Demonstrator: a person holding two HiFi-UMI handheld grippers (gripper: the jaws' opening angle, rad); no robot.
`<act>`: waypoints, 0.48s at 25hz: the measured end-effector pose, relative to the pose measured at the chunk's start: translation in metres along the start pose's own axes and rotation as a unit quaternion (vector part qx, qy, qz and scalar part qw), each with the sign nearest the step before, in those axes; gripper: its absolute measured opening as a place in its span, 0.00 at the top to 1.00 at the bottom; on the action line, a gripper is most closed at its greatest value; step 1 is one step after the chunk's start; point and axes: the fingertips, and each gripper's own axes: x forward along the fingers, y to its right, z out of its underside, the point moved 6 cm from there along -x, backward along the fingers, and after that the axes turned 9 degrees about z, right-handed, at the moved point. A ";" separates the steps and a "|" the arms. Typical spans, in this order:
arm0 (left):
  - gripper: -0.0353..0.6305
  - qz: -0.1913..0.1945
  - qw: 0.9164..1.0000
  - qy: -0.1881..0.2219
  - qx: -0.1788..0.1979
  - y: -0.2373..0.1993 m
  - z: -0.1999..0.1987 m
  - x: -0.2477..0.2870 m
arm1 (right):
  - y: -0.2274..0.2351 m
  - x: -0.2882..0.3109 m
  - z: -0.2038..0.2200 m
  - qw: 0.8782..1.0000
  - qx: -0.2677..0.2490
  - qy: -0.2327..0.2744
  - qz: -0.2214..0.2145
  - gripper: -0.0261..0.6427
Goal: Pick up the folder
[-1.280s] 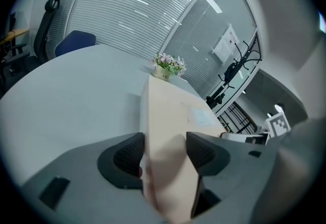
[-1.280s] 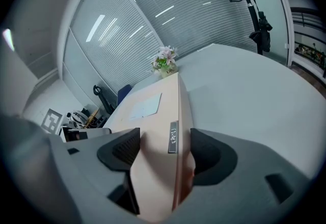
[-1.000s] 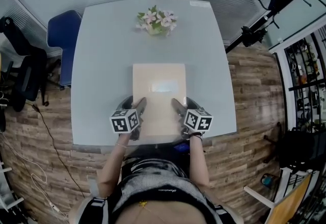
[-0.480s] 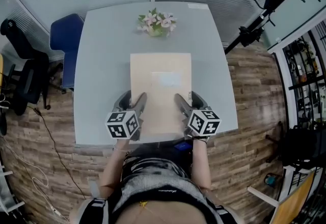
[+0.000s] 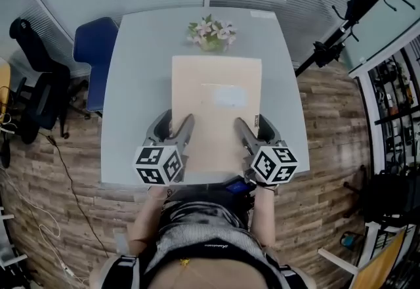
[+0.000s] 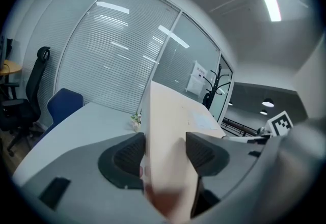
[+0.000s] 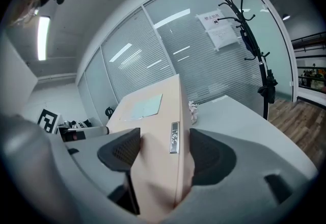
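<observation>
The folder (image 5: 216, 104) is a thick beige box file with a pale label on its top face. It hangs level above the grey table (image 5: 138, 71), held by its near end. My left gripper (image 5: 176, 125) is shut on its left edge and my right gripper (image 5: 251, 125) is shut on its right edge. In the left gripper view the folder (image 6: 165, 131) fills the gap between both pads. In the right gripper view the folder (image 7: 153, 131) sits between the pads, its side with a small metal clasp (image 7: 174, 138) against one pad.
A small bunch of flowers (image 5: 211, 33) stands at the table's far edge, just beyond the folder. A blue chair (image 5: 92, 51) and a black office chair (image 5: 36, 84) stand to the left. A black coat stand (image 5: 348, 12) rises at the right, before glass walls with blinds.
Both grippers have risen with the folder held between them; it has come up off the table toward the camera and looks larger.
</observation>
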 end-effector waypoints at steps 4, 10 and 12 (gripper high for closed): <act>0.57 -0.003 1.000 0.022 0.018 0.008 -0.020 -0.010 | -0.010 -0.009 -0.015 1.000 0.000 0.023 -0.009 0.51; 0.57 0.000 0.998 0.051 0.038 0.021 -0.042 -0.018 | -0.017 -0.022 -0.034 0.999 -0.003 0.051 -0.012 0.52; 0.57 0.001 0.998 0.057 0.040 0.024 -0.044 -0.018 | -0.017 -0.026 -0.038 0.998 -0.008 0.057 -0.010 0.52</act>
